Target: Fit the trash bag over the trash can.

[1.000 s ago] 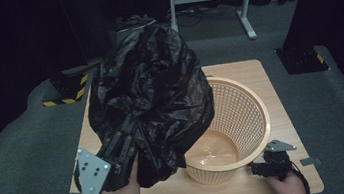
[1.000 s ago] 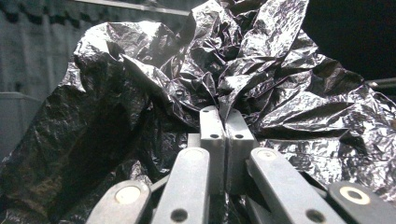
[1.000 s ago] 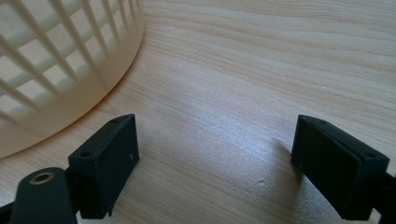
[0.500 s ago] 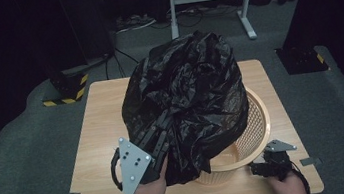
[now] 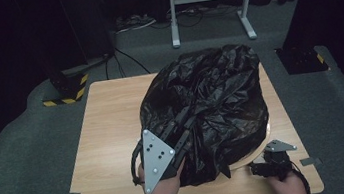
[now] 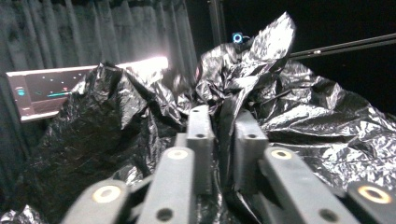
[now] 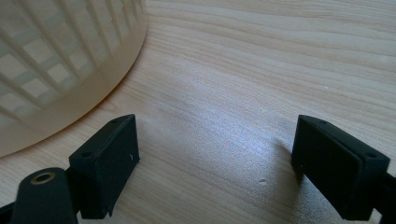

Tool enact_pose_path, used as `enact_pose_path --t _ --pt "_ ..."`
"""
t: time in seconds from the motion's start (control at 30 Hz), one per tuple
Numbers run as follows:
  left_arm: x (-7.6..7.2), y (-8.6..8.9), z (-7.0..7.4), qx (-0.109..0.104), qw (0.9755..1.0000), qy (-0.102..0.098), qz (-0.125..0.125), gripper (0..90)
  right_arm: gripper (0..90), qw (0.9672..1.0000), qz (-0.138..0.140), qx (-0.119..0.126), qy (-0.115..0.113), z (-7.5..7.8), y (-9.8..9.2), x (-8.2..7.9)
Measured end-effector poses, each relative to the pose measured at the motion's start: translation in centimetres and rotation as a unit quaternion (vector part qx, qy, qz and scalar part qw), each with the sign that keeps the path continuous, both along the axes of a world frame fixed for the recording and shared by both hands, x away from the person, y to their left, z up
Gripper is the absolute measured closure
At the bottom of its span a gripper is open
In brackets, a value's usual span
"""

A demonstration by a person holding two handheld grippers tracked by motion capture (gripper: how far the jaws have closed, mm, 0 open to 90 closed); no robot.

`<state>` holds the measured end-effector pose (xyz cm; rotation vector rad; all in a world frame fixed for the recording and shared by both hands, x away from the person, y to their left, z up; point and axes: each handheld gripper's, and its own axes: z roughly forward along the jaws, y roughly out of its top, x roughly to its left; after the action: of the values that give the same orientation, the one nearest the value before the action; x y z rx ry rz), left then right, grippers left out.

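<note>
Over the right half of the wooden bench (image 5: 109, 135), the black plastic bag (image 5: 211, 102) lay spread on top of the slatted basket (image 7: 51, 60), covering it almost wholly. The left tool (image 5: 178, 139) was clenched on a fold of the bag, the film pinched between its two jaws. The right tool (image 5: 265, 168) rested released on the bench just beside the basket wall, its jaws wide apart and grasping nothing. To line the basket well, I judged that the mouth of the bag should first be found and opened; the free tool could take the opposite edge, so the film goes around the rim and does not only lie on it
</note>
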<state>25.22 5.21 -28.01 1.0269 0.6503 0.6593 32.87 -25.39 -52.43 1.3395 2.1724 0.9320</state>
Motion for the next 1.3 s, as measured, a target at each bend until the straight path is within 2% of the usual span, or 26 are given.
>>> enact_pose_path --t 0.1,0.13,0.17,0.2,0.23,0.3,0.33,0.53,0.73,0.87,0.93,0.97,1.0,1.07,1.17,1.2,1.3 --pt "0.0 -0.1 0.1 -0.001 1.0000 -0.001 -0.004 66.1 14.3 1.0000 0.000 0.000 0.000 0.0 0.0 0.0" --pt "-0.1 -0.1 0.3 -0.009 0.9998 -0.007 -0.016 61.3 14.4 1.0000 0.000 0.000 0.000 0.0 0.0 0.0" --pt "-0.1 -0.1 0.3 -0.009 0.9998 -0.007 -0.016 56.3 14.4 1.0000 0.000 0.000 0.000 0.0 0.0 0.0" --pt "-0.1 -0.1 0.3 -0.012 0.9996 -0.012 -0.020 56.3 14.4 1.0000 0.000 0.000 0.000 0.0 0.0 0.0" --pt "-0.2 -0.2 0.4 -0.012 0.9994 -0.018 -0.029 50.2 14.3 1.0000 0.000 0.000 0.000 0.0 0.0 0.0" --pt "-0.3 -0.3 0.4 -0.012 0.9992 -0.022 -0.032 47.9 14.4 1.0000 0.001 -0.001 -0.001 0.0 0.0 0.0" --pt "-0.5 -0.4 0.6 -0.018 0.9985 -0.030 -0.042 40.3 14.4 1.0000 0.000 0.000 0.000 0.0 0.0 0.0" --pt "-0.9 0.0 1.0 -0.032 0.9977 -0.036 -0.047 30.9 14.4 1.0000 0.001 0.000 0.000 0.0 0.0 0.0" --pt "-2.1 1.6 2.1 -0.056 0.9962 -0.049 -0.045 30.0 14.5 1.0000 0.002 0.000 0.000 0.0 0.0 0.0" --pt "-2.3 2.6 2.3 -0.053 0.9969 -0.045 -0.036 30.2 14.8 1.0000 0.005 0.003 -0.004 0.0 -0.1 -0.1" --pt "-2.4 3.8 2.1 -0.051 0.9978 -0.037 -0.020 31.4 15.0 0.9996 0.010 0.010 -0.024 0.2 -0.3 -0.4" --pt "-2.4 3.8 2.1 -0.051 0.9978 -0.037 -0.020 31.6 15.0 0.9996 0.010 0.010 -0.024 0.2 -0.3 -0.4" --pt "-2.4 4.6 1.6 -0.049 0.9984 -0.025 -0.013 31.6 15.0 0.9992 0.013 0.013 -0.037 0.3 -0.4 -0.8" --pt "-2.3 5.0 1.3 -0.047 0.9987 -0.021 -0.008 31.6 15.0 0.9991 0.013 0.015 -0.037 0.3 -0.4 -1.0" --pt "-2.2 6.3 0.1 -0.048 0.9988 -0.007 0.009 30.9 15.1 0.9979 0.008 0.024 -0.059 1.2 -0.6 -1.9" --pt "-2.2 6.3 0.1 -0.048 0.9988 -0.007 0.009 30.6 15.0 0.9974 0.005 0.027 -0.066 1.6 -0.7 -2.1" --pt "-2.3 7.5 -1.1 -0.045 0.9987 0.000 0.024 29.9 15.0 0.9955 0.000 0.035 -0.088 2.9 -0.8 -3.1"
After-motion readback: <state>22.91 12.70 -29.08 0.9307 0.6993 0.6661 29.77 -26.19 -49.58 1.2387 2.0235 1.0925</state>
